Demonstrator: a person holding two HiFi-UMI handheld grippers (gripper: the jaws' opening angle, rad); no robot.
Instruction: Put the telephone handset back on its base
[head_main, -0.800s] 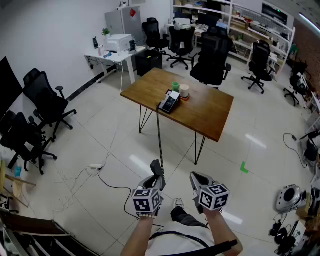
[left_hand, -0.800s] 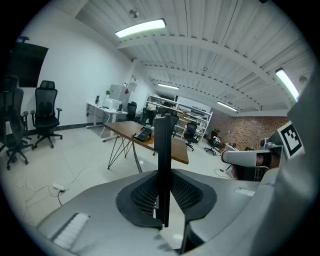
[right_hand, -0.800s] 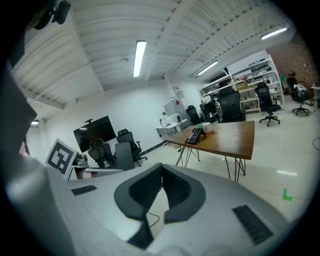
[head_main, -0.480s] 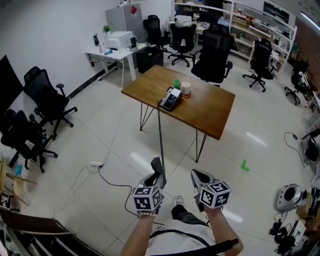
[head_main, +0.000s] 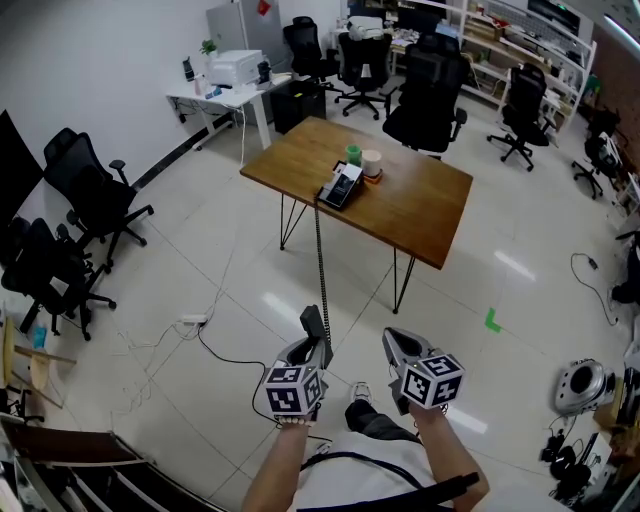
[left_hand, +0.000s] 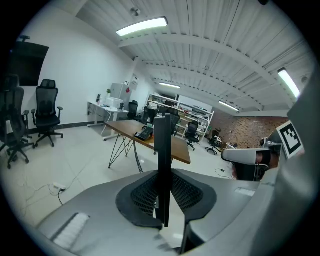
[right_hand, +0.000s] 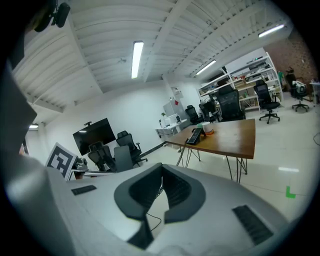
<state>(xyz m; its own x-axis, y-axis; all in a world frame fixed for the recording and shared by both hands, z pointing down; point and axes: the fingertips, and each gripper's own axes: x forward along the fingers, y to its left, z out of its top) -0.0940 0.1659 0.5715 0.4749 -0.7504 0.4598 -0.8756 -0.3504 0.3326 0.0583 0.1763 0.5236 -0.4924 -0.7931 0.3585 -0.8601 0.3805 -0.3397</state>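
**A:** Nearest first. What's in the tongs?

**B:** The left gripper (left_hand: 163, 188) is clamped on the handset (left_hand: 162, 147). It's a thin black slab, held upright, w/ the pads pressing both flat sides. It's well short of the table (head_main: 425, 212), out on the open floor on its near side.

**A:** & the other one?

**B:** The right gripper (right_hand: 161, 186) is just beside the left, same side of the table. Its jaws are drawn together at the tips w/ nothing btw them, so it's spare for now.

**A:** Anything changed in the last sec?

**B:** Not the grip: same hold, same upright handset. But the table sits a touch bigger & higher in the head view than a moment ago. I'd say the person's stepping toward it.

**A:** Meaning?

**B:** Carry stage, imo. No placing yet, because the gap to the table has to close first.

**A:** The cord?

**B:** The coiled cord (head_main: 320, 262) runs from the handset up to the table's near edge, pulled fairly straight. Closing in should slacken it, so there'd be less tug on the phone.

**A:** Where's the base?

**B:** The base (head_main: 341, 187) is on the table, by its near edge, w/ no handset on it. A green cup (head_main: 353, 154) & a white cup (head_main: 371, 160) stand just behind it. Beyond the table's far side are black office chairs (head_main: 425, 95).
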